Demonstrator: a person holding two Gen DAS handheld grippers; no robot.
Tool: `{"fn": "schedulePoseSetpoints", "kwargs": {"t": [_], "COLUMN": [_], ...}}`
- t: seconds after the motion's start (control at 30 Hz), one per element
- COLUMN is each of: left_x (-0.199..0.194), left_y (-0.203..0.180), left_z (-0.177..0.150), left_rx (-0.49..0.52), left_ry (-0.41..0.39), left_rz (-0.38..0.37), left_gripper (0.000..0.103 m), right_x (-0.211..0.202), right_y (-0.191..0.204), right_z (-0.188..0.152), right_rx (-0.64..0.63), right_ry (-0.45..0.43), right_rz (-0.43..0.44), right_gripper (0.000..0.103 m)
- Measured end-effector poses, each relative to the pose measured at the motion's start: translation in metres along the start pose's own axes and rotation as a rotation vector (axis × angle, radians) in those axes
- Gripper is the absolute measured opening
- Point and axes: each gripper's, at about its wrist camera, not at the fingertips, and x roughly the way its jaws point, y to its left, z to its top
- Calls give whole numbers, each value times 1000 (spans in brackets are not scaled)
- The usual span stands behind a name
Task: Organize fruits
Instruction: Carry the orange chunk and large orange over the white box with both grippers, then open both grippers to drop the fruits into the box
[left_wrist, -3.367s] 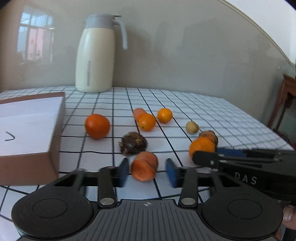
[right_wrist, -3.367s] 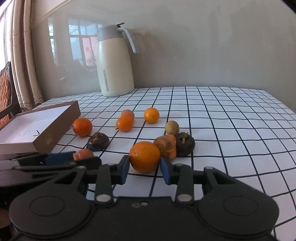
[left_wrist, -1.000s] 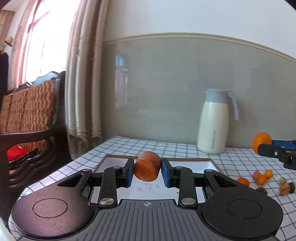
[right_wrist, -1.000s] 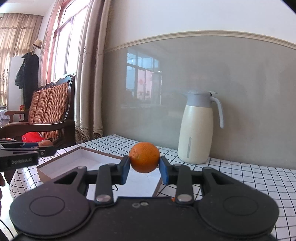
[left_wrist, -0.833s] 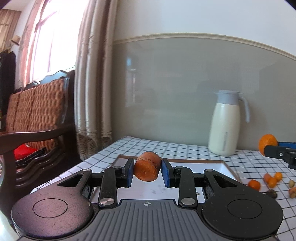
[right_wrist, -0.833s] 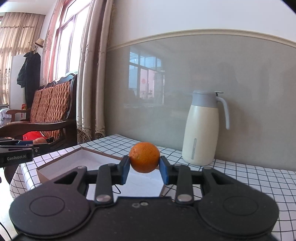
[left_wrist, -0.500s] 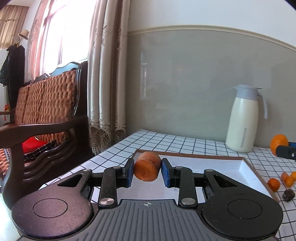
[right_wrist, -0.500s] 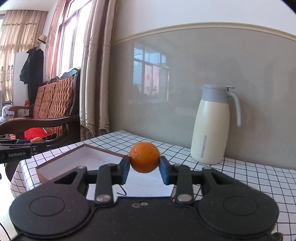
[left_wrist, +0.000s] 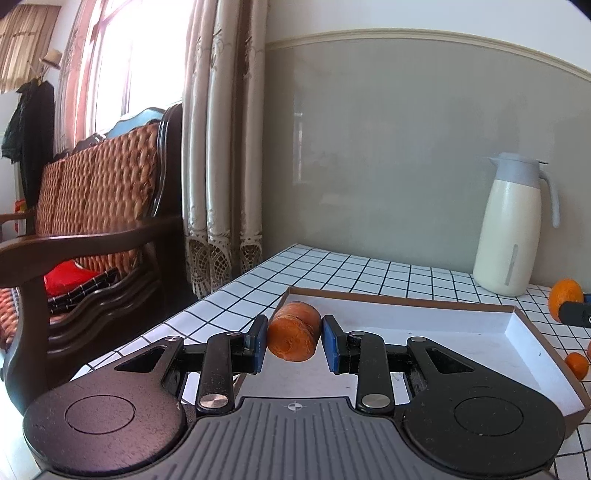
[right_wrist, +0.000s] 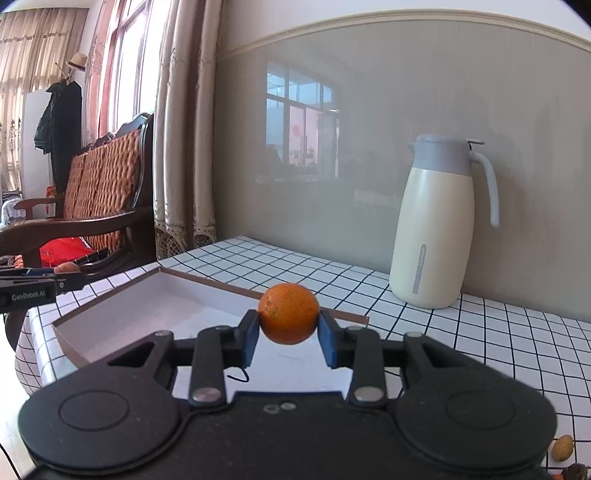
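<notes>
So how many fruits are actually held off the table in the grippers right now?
2. A ridged orange-red fruit is in the left gripper, and a round orange in the right gripper, both over the box. More fruit lies on the table, mostly outside view.

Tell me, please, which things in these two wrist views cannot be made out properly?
- Fruits left on the table: the left view's right edge cuts a small orange one; the right view's bottom corner cuts a yellowish fruit.
- Box floor near the cameras: hidden by each gripper's body.
- Left gripper's fruit in the right view: too small to identify.
</notes>
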Motion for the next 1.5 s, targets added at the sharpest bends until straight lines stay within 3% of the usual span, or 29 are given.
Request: {"fn": "schedulePoseSetpoints", "kwargs": {"t": [0.8,0.9,0.93,0.97,1.0,1.07,1.5], "left_x": [20,18,17,13,8,-2,3], "left_y": [-10,-14,-15,-15,-15,-15,-18], "left_z": [-3,-4,-4,-4,-4,-3,-5], "left_rx": [34,45,51,53,47,45,71], "left_ry": [45,51,42,21,-12,-63,-27], "left_rz": [13,32,42,50,52,44,54], "left_gripper": [32,32,37,76,103,103,103], "right_x": [41,45,45,42,36,31,32], "right_y": [-12,-12,-11,-12,-11,-13,-11], "right_z": [-5,-3,-4,-6,-7,-4,-5], "right_rx": [8,10,-5,-11,-10,4,14], "right_ry": [94,120,112,73,19,15,31], "right_rz": [18,21,-18,-63,-89,-56,-35], "right_gripper": [26,30,51,93,97,93,96]}}
